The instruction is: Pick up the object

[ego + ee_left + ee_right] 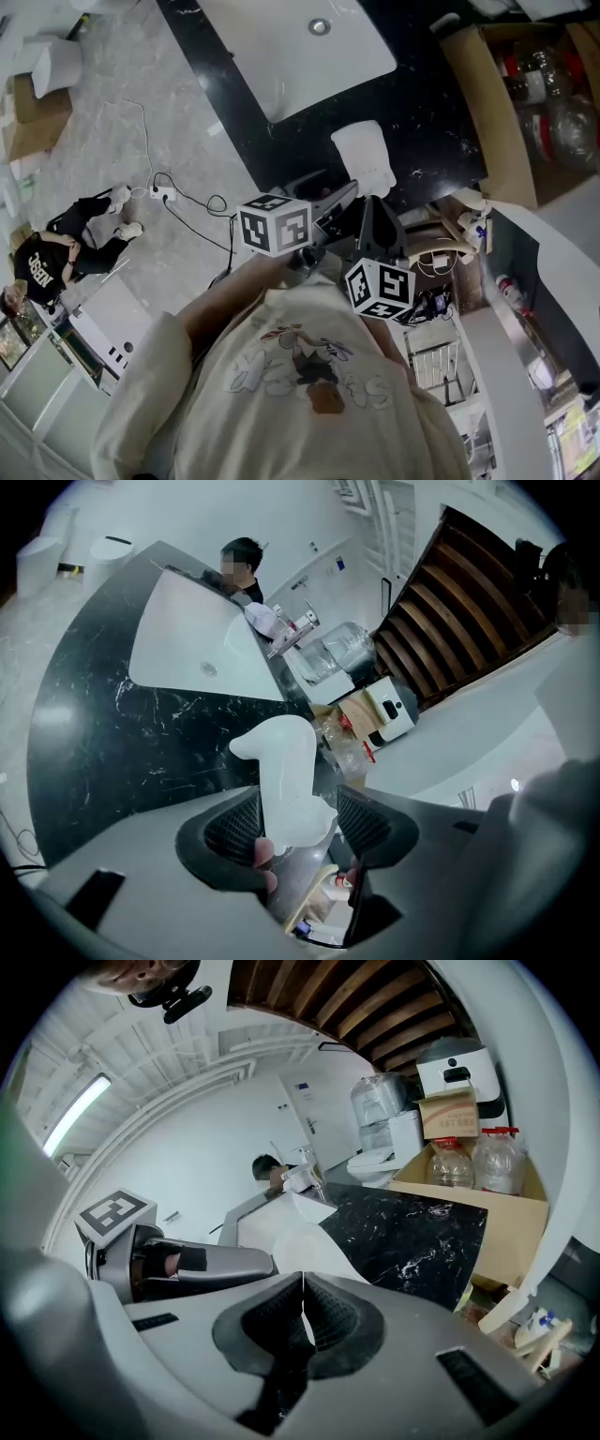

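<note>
The object point(366, 159) is white, translucent and tall with a bent top, and it stands on the black marble counter point(422, 112) near its front edge. In the left gripper view the object point(291, 780) rises between the jaws of my left gripper point(298, 832). The left gripper point(349, 194) is open: the object lies close to the left pad and a gap shows at the right pad. My right gripper point(302, 1321) hangs just beside it with its pads closed together and nothing between them. In the head view the right gripper point(377, 208) sits right of the left one.
A white sink basin point(291, 47) is set in the counter behind the object. A cardboard box point(502, 112) with plastic bottles stands at the right. On the floor at the left are a seated person point(56, 258) and a cable with a power strip point(164, 194).
</note>
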A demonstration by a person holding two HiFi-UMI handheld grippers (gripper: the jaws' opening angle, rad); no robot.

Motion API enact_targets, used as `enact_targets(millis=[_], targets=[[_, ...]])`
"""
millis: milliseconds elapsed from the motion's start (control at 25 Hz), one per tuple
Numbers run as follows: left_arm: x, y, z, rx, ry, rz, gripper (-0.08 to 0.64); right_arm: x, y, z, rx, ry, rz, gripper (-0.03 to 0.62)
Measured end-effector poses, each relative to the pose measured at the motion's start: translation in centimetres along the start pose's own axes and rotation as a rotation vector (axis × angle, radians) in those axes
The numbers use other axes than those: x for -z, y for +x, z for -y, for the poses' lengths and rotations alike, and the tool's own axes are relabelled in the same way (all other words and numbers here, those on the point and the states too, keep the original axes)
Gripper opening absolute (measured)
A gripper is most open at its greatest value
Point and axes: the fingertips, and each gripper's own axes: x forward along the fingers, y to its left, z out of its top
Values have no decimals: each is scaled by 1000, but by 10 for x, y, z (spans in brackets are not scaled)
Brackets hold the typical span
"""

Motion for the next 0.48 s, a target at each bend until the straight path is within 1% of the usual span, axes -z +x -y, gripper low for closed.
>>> enact_targets(millis=[360, 480], targets=[[-5, 21, -11, 16, -56, -8, 299, 5, 11, 12, 14, 14, -35, 18], [-8, 28, -14, 19, -82, -14, 303, 5, 16, 14, 16, 20, -43, 18]])
